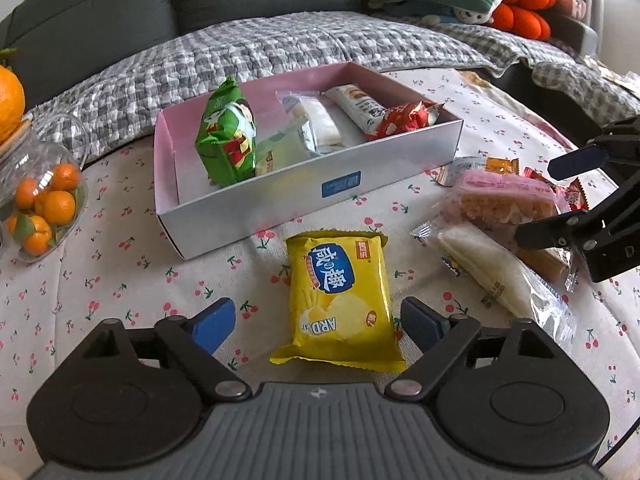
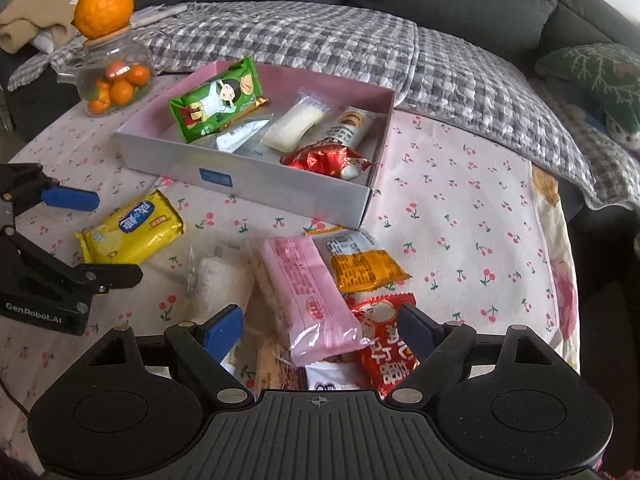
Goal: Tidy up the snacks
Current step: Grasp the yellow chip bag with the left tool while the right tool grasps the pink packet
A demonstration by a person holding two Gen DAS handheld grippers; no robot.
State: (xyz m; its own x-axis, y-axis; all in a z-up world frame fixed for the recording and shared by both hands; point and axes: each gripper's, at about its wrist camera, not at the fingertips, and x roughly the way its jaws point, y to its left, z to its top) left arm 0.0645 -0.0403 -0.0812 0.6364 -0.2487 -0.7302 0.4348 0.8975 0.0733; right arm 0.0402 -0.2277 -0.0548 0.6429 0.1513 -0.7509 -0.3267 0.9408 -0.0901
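Currently: yellow cracker packet (image 1: pixel 340 300) flat on tabletop, near-edge side of the snack box (image 1: pixel 312 196), long axis running straight ahead between spread fingers of left tool (image 1: pixel 316 320). Right tool (image 2: pixel 320 328) released, over pink packet (image 2: pixel 308 296).

left wrist view: low over the table, close, looks past its own fingers toward the box (image 1: pixel 304 184) and sofa (image 1: pixel 100 8) | right wrist view: same, from the right side | both see: box (image 2: pixel 280 184), yellow pack (image 1: pixel 340 300), sofa
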